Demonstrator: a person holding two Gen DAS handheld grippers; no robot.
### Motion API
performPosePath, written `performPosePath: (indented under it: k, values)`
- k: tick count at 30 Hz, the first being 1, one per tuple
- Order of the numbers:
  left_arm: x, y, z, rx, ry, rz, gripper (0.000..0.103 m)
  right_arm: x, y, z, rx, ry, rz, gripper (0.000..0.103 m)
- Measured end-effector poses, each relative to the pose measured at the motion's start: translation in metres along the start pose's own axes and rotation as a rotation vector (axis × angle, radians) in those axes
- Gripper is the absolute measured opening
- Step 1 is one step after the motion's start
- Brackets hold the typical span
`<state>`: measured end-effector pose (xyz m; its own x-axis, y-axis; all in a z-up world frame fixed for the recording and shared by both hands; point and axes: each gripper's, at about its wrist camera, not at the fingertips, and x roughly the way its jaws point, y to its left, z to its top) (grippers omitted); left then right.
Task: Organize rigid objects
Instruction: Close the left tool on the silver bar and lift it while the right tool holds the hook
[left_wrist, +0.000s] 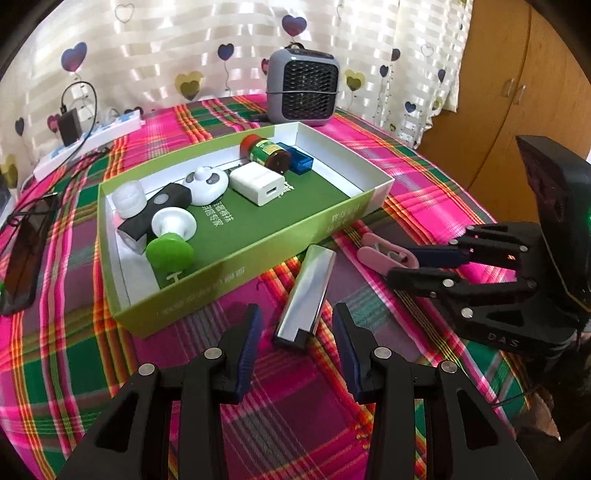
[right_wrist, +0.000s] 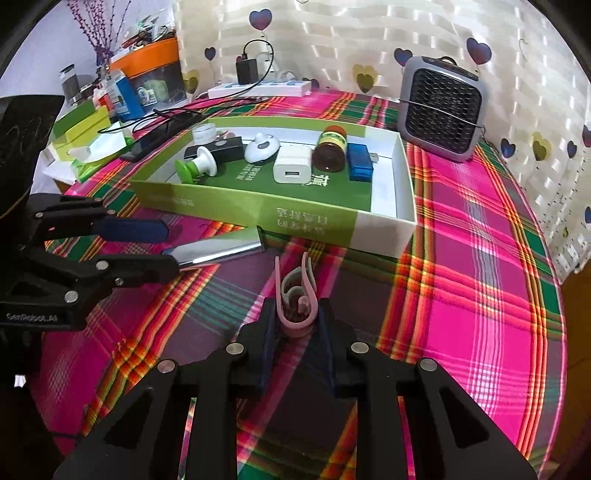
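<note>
Right wrist view: right gripper (right_wrist: 297, 321) pinches the pink clip (right_wrist: 295, 295) by its tail; it could twist free when lifted.

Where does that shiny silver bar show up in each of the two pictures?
Left wrist view: the silver bar lies low in the middle, on the cloth ahead of the left gripper.
Right wrist view: the bar is left of centre, running toward the left gripper.
Shared landmark: the green box just behind it.
</note>
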<state>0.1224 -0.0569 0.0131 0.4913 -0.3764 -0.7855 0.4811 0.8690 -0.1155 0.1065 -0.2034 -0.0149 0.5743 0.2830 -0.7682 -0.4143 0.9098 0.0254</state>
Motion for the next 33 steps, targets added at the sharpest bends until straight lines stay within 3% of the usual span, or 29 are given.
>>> performPosePath:
  k: [12, 22, 33]
  values:
    - [0.013, -0.004, 0.007, 0.011, 0.026, 0.022, 0.038, 0.002, 0.001, 0.002, -0.01, 0.002, -0.017, 0.023]
    - [0.02, -0.009, 0.012, 0.047, 0.028, 0.068, 0.038, 0.007, -0.002, 0.007, 0.001, 0.003, -0.042, 0.036]
    - [0.021, -0.014, 0.011, 0.077, 0.028, 0.104, 0.038, 0.008, -0.001, 0.008, 0.014, -0.004, -0.054, 0.037]
